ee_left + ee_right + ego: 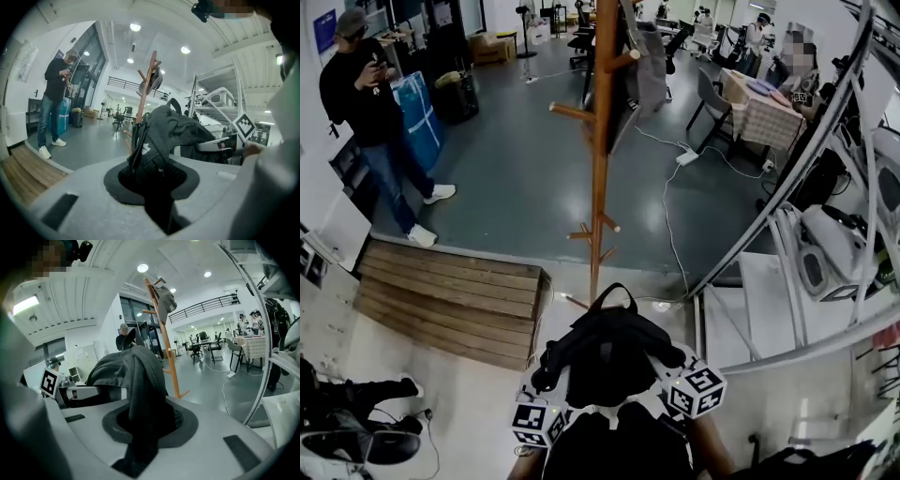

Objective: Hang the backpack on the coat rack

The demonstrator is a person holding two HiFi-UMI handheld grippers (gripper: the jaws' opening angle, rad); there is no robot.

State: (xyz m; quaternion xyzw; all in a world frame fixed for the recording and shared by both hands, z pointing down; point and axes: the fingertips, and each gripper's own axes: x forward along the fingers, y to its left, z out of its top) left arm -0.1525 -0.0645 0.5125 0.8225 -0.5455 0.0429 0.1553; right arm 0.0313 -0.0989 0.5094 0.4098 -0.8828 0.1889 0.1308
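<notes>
I carry a black backpack [609, 352] in the air between both grippers, its top loop [614, 291] pointing toward the wooden coat rack [600, 141]. The rack stands on the grey floor just ahead, with bare pegs at mid height. My left gripper [561, 377] is shut on the backpack's left side and my right gripper [664, 364] on its right side. In the left gripper view, black fabric [171, 131] fills the jaws of the left gripper [152, 173], with the rack [146, 89] behind. In the right gripper view, a strap of the backpack [136, 376] runs down through the right gripper [145, 423], beside the rack [164, 333].
A grey garment [649, 66] hangs high on the rack. A wooden pallet [450, 300] lies to the left, and a person in black [370, 103] stands beyond it. A white cable [670, 216] crosses the floor. Metal framing [806, 159] and shelves close off the right.
</notes>
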